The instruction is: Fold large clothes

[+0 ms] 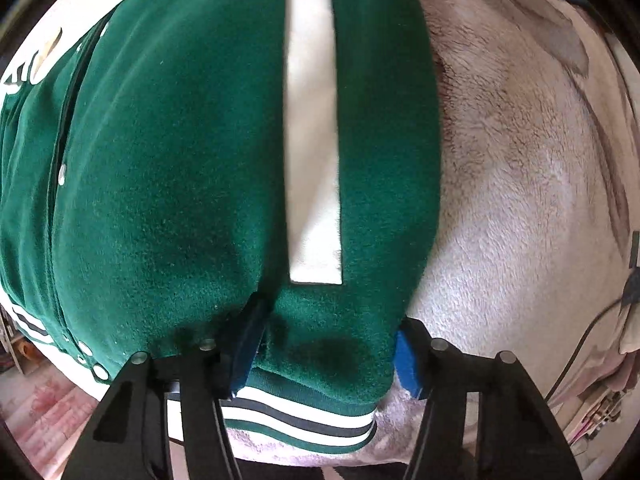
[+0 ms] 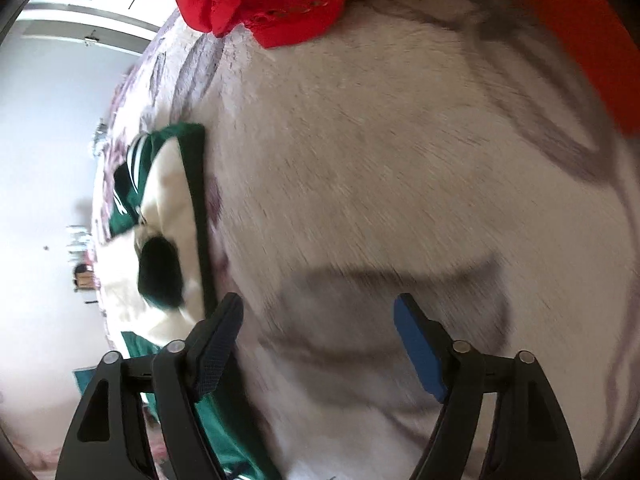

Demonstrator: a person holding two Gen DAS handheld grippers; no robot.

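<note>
The jacket (image 1: 180,160), green with a white pocket strip (image 1: 312,128) and a striped hem (image 1: 304,420), is lying on a pale fleece blanket (image 1: 520,200) that appears to be covering a bed. The left gripper (image 1: 326,350) is sitting over the hem corner: its fingers are apart, the near-side cloth is bulging between them, and no clamp is evident. The right gripper (image 2: 318,344) is hanging above bare blanket, fingers apart and holding nothing; the jacket is showing only at the left margin of its view. A red garment (image 2: 264,0) is lying further up the blanket, well apart from the jacket.

Judgement: the step in hand is taking hold of the hem corner for a fold. To do it well, the left fingers need both layers of the hem between them before lifting. The right gripper is needing to travel to the opposite corner, so the edge rises evenly and the blanket is not being caught.
</note>
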